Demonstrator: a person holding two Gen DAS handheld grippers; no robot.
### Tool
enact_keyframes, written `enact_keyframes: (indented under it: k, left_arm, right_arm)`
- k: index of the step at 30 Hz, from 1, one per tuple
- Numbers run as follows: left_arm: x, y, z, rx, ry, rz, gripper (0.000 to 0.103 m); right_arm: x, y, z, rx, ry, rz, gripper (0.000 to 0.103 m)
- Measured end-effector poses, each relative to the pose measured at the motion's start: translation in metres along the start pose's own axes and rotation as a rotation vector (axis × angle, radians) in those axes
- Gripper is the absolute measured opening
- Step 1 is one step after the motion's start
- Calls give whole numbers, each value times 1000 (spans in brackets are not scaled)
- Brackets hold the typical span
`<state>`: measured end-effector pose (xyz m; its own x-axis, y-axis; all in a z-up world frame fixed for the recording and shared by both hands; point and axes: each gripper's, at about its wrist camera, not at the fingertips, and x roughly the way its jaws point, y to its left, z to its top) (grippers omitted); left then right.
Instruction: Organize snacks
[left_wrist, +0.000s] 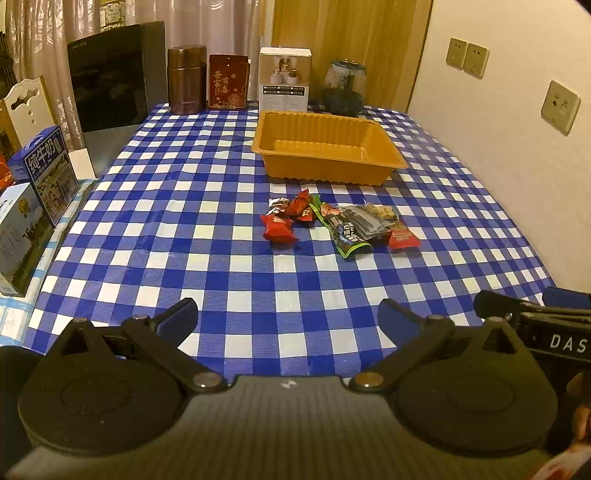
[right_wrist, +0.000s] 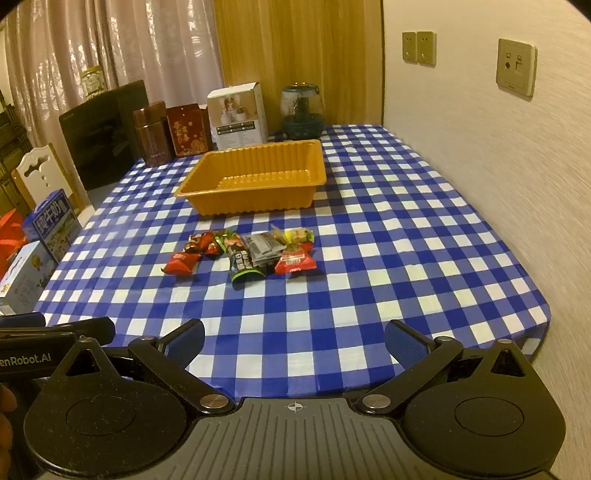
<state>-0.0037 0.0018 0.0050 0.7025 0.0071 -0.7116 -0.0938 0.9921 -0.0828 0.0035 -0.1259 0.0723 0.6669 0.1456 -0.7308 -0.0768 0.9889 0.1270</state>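
Worktop (left_wrist: 207, 229) under glossy blue-and-white checked plastic cloth, slightly creased, butted against a textured pale wall on the right. Dark flat rectangular panel (left_wrist: 110, 77) stands at the far left corner. Orange tray (left_wrist: 328, 162), thin moulded plastic, rectangular with ribbed walls and a flared rim, sits empty toward the far side. Behind it a row: brown metallic canister (left_wrist: 186, 79), red printed tin (left_wrist: 228, 81), white cardboard box (left_wrist: 284, 79), round dark glass jar (left_wrist: 345, 86). Blue milk cartons (left_wrist: 48, 173) stand off the left edge.

Snacks (left_wrist: 338, 223) lie in a small loose heap mid-worktop, just in front of the tray and apart from it: crinkly foil pillow packs in red, a long green-edged pouch, a grey sachet, a clear-wrapped pale bar.

Left tongs (left_wrist: 290, 314) spread wide, blue padded tips, nothing between them, near edge, well short of the snacks. Right tongs (right_wrist: 295, 336) likewise spread wide and empty.
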Motion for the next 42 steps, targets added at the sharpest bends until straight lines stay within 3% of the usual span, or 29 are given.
enact_keyframes:
  k: [42]
  left_arm:
    - [-6, 3, 3, 8, -12, -14, 103]
  right_arm:
    - [0, -1, 1, 0, -10, -9, 103]
